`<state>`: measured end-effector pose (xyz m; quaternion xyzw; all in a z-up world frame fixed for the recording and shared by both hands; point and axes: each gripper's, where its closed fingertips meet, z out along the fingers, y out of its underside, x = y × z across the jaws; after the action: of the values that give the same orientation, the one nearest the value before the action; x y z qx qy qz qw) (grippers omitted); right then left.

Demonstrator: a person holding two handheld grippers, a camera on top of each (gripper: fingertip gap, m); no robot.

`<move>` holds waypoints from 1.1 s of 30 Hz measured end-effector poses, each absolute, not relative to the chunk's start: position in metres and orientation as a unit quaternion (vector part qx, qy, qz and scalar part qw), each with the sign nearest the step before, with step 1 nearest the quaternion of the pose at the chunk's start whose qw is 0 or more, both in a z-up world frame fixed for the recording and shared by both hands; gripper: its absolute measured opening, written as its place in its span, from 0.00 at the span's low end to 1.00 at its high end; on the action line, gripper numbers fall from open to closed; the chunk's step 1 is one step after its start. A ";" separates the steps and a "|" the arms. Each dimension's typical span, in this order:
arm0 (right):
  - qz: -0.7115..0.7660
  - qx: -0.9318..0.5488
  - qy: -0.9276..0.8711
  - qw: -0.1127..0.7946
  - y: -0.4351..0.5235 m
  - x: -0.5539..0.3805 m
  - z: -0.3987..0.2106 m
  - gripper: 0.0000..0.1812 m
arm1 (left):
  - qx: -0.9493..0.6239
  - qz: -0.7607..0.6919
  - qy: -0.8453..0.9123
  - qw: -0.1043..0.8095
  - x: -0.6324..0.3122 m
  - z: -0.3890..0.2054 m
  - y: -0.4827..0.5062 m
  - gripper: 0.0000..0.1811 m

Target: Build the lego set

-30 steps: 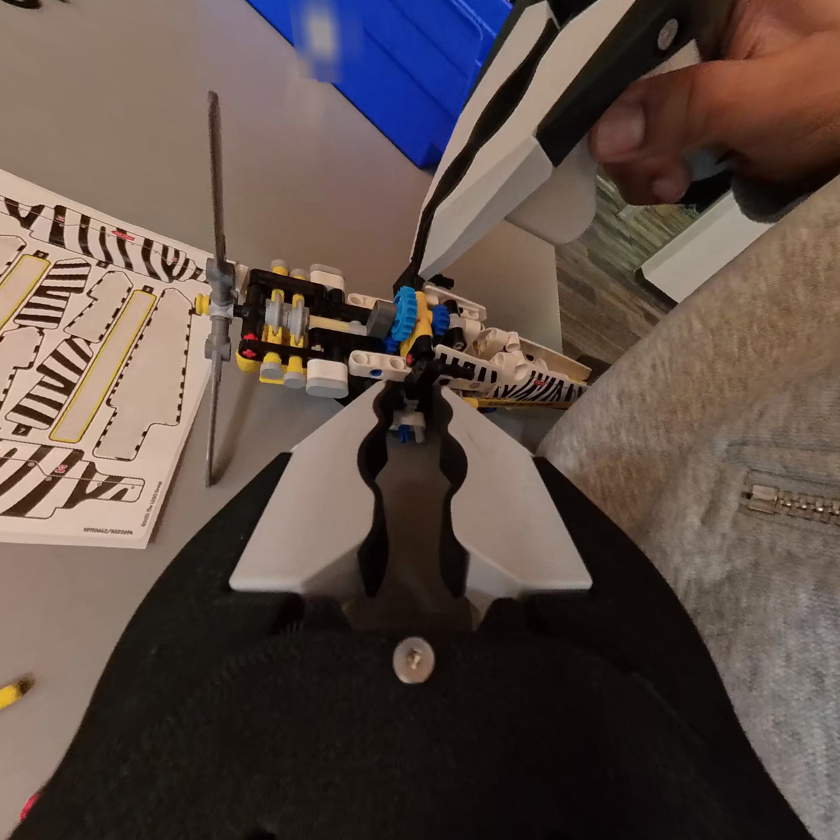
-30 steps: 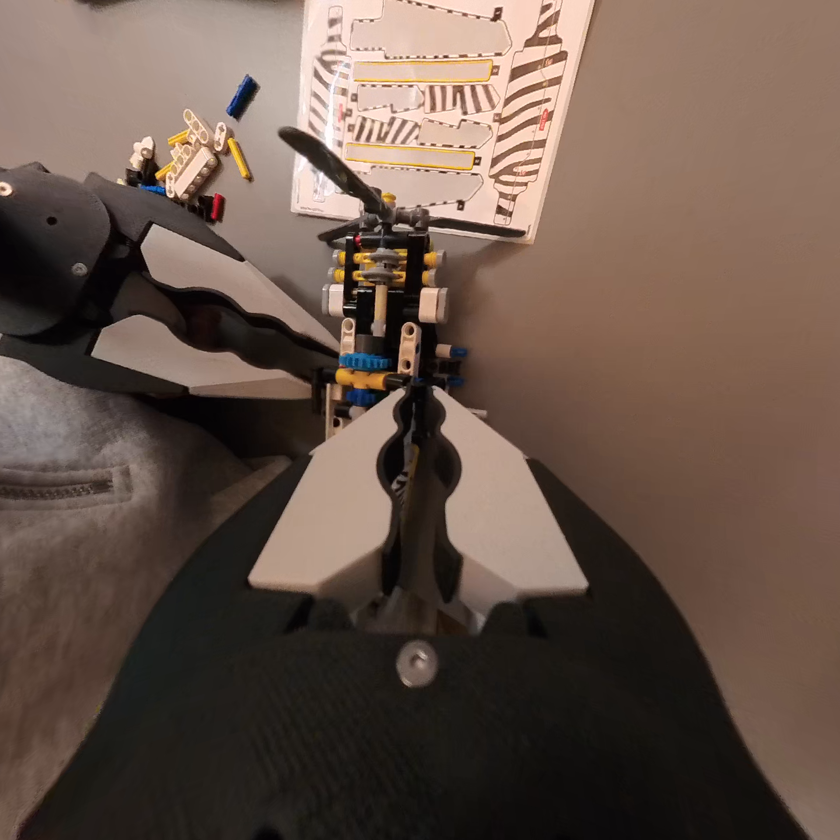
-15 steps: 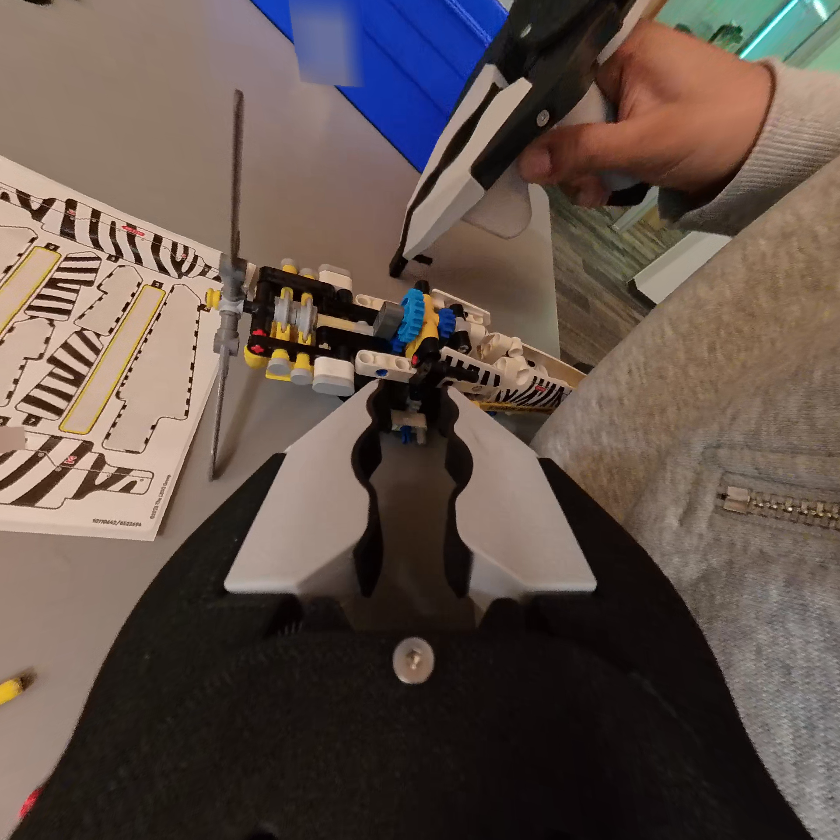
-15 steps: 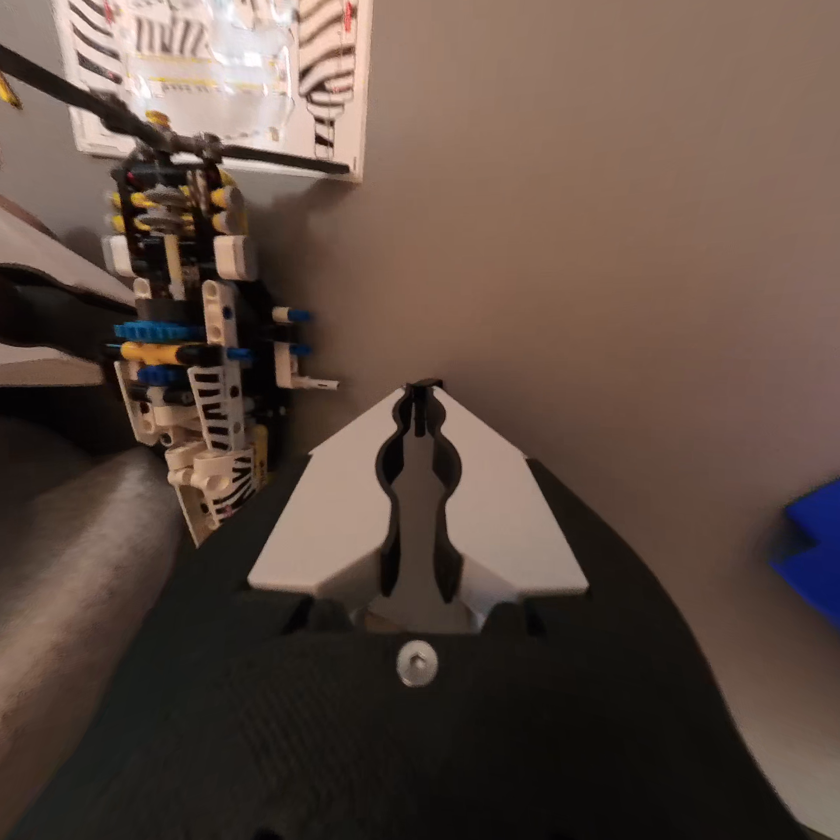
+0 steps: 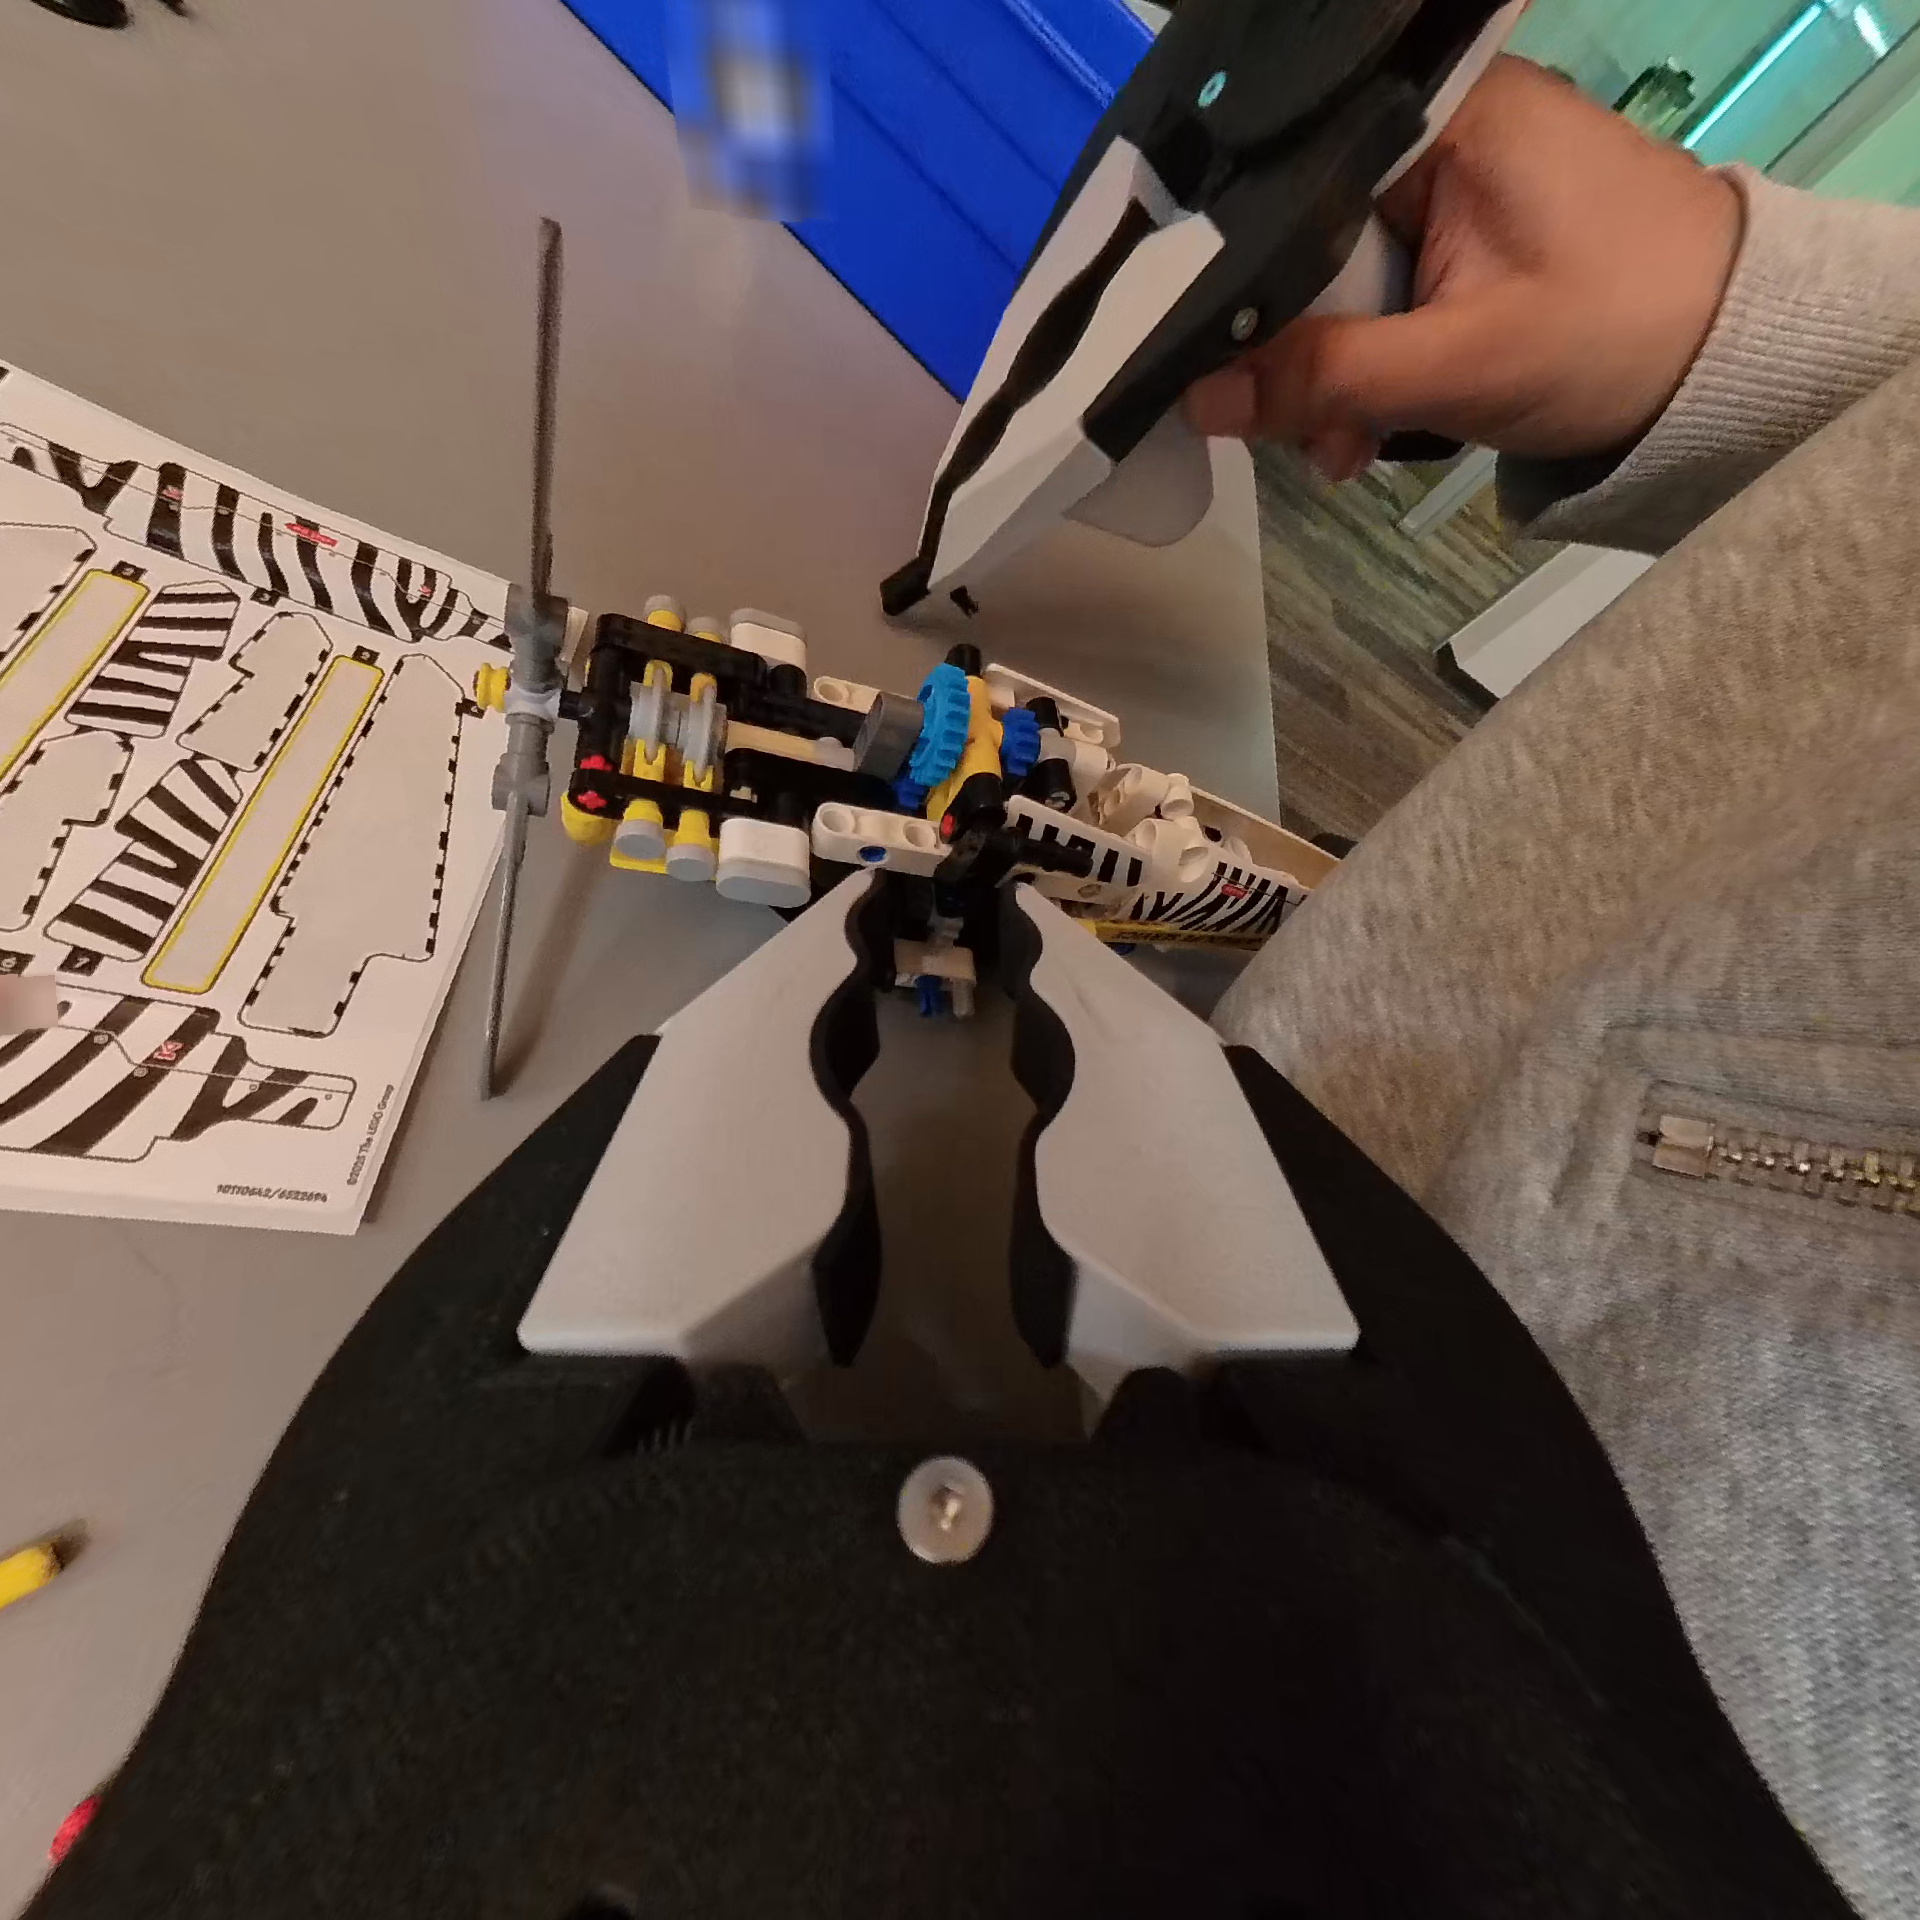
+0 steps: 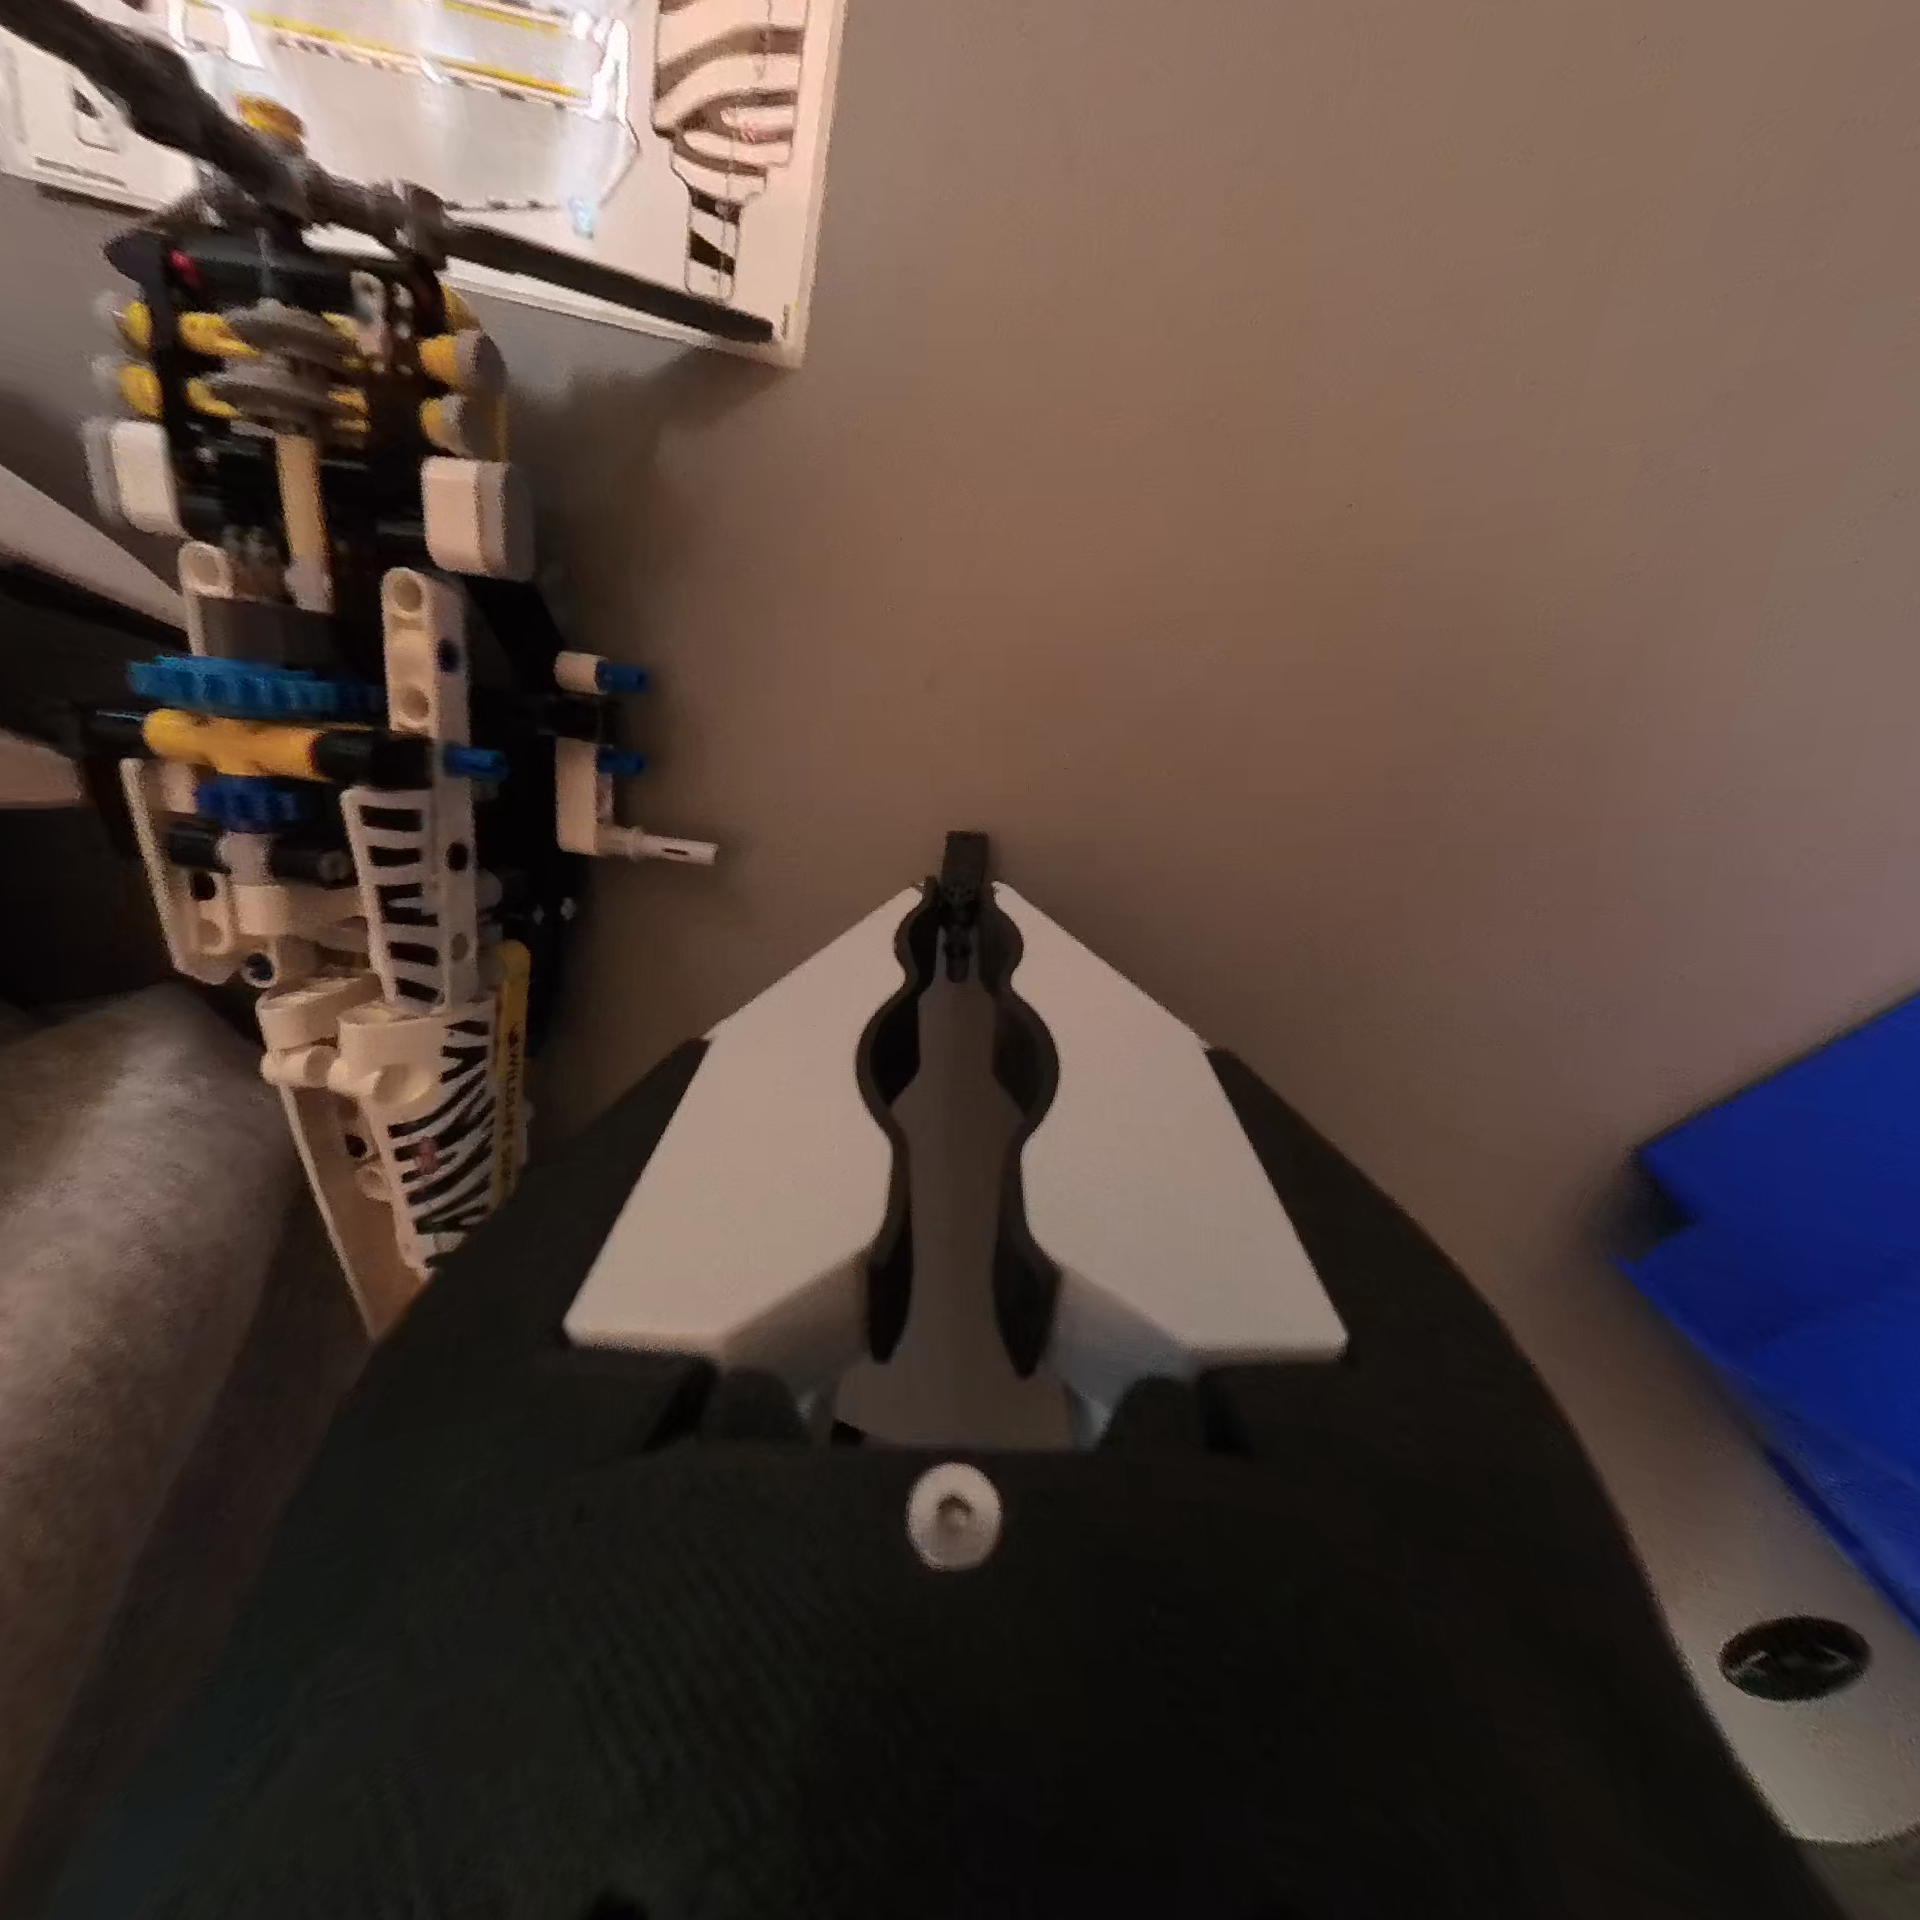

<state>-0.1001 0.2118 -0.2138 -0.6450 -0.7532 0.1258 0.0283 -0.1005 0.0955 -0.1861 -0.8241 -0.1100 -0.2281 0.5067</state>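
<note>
1. The left tongs [image 5: 940, 914] are clamped on the lego model [image 5: 831, 769], their tips closed around a small black and white piece at the model's near side, about midway along its body.
2. The lego model lies on its side on the grey counter [image 5: 312, 260], its grey propeller [image 5: 525, 665] at the left end and its zebra-striped white tail at the right end, near the grey sleeve [image 5: 1558, 1039] of the person.
3. A blue gear [image 5: 940, 727] and a yellow axle sit just beyond the left tongs' tips, in the middle of the model.
4. The right tongs [image 6: 961, 883] are together on a small black pin [image 6: 961, 857] that sticks out past their tips, held above bare counter, apart from the model.
5. In the left wrist view the right tongs [image 5: 920, 592] hang just beyond the model's far side, not touching it, gripped by a hand [image 5: 1507, 312].
6. In the right wrist view the model [image 6: 343, 675] lies to the left of the right tongs, propeller at the far end.
7. A zebra-patterned sticker sheet [image 5: 187, 790] lies flat on the counter left of the model, with the propeller over its right edge.
8. A blue bin [image 5: 935, 156] stands at the far side of the counter.
9. A yellow piece [image 5: 31, 1569] lies at the near left edge.
</note>
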 end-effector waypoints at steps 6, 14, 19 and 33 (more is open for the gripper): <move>0.162 -0.641 -0.749 -0.055 0.181 -0.098 -0.193 0.02 | -0.826 -0.229 -0.109 0.504 -0.100 -0.187 0.095 0.09; 0.102 -0.597 -0.776 -0.177 0.159 -0.100 -0.183 0.02 | -0.830 -0.224 -0.103 0.500 -0.098 -0.187 0.095 0.09; 0.080 -0.599 -0.758 -0.247 0.150 -0.104 -0.182 0.02 | -0.836 -0.224 -0.109 0.489 -0.098 -0.191 0.095 0.13; 0.047 -0.618 -0.745 -0.248 0.150 -0.103 -0.184 0.02 | -0.840 -0.228 -0.106 0.481 -0.097 -0.194 0.095 0.11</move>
<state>-0.1028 0.1498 -0.1839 -0.6179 -0.7446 0.0472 -0.2482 -0.0969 0.0951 -0.1936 -0.8399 -0.1062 -0.2283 0.4808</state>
